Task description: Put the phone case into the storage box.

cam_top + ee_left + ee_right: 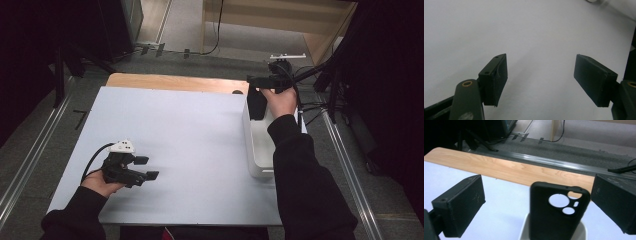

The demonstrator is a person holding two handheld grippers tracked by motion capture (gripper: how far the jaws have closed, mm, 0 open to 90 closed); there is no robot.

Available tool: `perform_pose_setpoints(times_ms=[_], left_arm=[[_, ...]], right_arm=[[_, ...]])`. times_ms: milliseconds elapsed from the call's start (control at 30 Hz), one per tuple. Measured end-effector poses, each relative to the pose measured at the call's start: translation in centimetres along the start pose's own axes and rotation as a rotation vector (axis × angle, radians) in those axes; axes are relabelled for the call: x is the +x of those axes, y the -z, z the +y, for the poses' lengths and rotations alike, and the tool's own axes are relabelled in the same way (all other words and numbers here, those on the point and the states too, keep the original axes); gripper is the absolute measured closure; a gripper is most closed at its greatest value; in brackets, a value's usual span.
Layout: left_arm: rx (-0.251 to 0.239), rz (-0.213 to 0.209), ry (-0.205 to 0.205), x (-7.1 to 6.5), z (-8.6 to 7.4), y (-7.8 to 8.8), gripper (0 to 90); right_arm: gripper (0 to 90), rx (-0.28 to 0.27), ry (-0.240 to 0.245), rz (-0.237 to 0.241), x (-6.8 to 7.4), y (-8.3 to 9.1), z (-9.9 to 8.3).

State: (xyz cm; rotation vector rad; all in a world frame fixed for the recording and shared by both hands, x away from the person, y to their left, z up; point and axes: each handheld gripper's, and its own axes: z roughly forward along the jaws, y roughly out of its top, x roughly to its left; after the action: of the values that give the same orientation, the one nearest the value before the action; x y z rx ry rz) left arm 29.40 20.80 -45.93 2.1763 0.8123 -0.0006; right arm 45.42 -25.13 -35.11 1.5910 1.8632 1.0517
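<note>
A black phone case [554, 215] with round camera cutouts stands upright at the far end of a white bin [250, 145] on the table's right side. My right gripper [257, 82] is above that end of the bin. It is open, with one pad [461, 205] on each side of the case and a gap on both sides. In the high view the case [256, 104] rises above the bin wall just under the hand. My left gripper [146, 168] rests low over the white table sheet [190, 140] at the near left, open with nothing between its jaws [540, 72].
A strip of bare wooden tabletop [175, 82] runs along the far edge past the white sheet. Cables and black stands [325, 95] crowd the floor right of the bin. Metal floor rails [30, 155] run along both sides of the table.
</note>
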Motion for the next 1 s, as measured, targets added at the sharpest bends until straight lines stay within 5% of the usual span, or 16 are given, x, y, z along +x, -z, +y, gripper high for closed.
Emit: perform_pose_setpoints(times_ms=[533,667,1000], left_arm=[[0.0,0.0,0.004,0.1,0.0,0.0,26.7],[-0.002,0.001,0.005,0.1,0.0,0.1,26.7],[-0.005,0.0,0.004,0.1,0.0,0.2,26.7]], right_arm=[[6.2,0.027,0.071,0.144,3.3,1.5,-1.0],[12.9,0.044,0.069,0.209,4.1,1.6,-1.5],[13.2,0.054,0.084,0.313,5.6,1.9,-3.2]])
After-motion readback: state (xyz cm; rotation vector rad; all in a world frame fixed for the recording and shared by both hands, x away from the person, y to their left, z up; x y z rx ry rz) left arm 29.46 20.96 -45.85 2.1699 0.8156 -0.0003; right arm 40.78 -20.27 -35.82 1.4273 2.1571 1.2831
